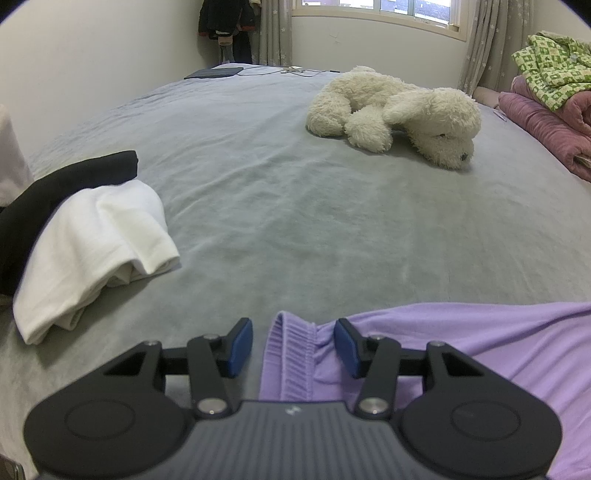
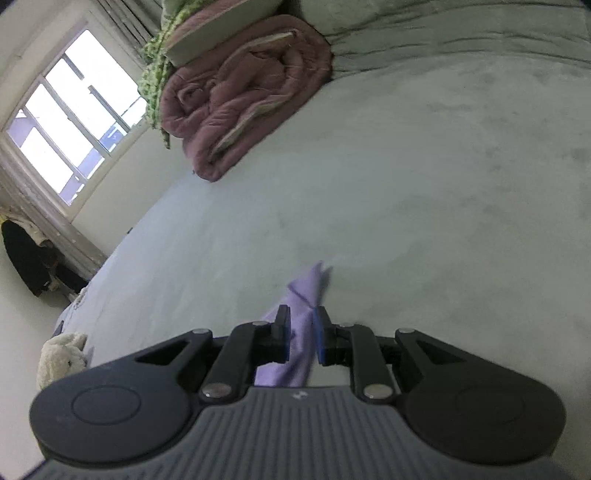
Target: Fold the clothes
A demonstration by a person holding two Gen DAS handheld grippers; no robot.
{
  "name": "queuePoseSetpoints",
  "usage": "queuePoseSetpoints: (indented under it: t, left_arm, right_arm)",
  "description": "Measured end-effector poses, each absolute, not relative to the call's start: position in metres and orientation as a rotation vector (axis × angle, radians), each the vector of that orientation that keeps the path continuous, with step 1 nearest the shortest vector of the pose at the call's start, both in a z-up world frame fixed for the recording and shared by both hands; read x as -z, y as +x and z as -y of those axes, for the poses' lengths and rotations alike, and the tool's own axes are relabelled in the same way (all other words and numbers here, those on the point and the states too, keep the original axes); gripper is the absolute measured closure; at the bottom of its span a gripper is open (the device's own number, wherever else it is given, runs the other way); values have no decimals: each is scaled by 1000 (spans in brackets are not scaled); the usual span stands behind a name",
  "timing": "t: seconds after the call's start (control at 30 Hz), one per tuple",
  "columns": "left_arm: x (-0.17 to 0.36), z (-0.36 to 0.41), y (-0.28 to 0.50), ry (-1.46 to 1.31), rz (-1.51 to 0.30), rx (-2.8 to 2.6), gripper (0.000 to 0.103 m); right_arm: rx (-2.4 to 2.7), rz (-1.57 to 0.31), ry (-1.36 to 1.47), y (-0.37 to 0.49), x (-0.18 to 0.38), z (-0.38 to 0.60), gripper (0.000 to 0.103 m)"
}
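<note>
Lilac garment [image 1: 461,354] cut off at frame edge — black clothing [image 1: 55,192] too.

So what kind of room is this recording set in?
Most likely a home bedroom: a wide bed with a grey cover, a white plush dog lying on it, folded quilts stacked at one side, and a curtained window.

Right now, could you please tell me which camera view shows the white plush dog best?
The left wrist view: the white plush dog lies whole and sharp on the grey bed. The right wrist view shows only part of it, small and tilted, at the lower left edge.
</note>
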State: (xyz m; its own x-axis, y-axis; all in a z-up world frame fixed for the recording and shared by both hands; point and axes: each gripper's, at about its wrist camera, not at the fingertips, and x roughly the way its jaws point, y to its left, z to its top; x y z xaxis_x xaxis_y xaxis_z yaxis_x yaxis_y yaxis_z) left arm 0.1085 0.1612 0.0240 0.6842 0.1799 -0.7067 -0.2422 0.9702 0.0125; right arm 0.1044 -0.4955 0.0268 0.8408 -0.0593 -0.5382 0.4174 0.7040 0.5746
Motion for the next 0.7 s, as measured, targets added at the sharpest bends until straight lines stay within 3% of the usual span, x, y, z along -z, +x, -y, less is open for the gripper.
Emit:
queuePoseSetpoints:
  t: [0.4, 0.5, 0.57, 0.6, 0.7]
  left_arm:
    - [-25, -161, 109, -85, -783, -235, 52]
    - [-24, -161, 109, -83, -783, -236, 52]
    - [-24, -161, 109, -82, -783, -236, 52]
    - [-24, -161, 109, -82, -783, -236, 52]
    - [-24, -161, 109, -82, -783, -236, 52]
  right_arm:
    - [242, -601, 736, 116, -26, 484, 82]
    - [241, -595, 740, 116, -25, 482, 67]
    - [250, -589, 694, 116, -26, 476, 67]
    - [254, -587, 654, 118, -28, 472, 68]
    - [256, -601, 558, 124, -31, 462, 86]
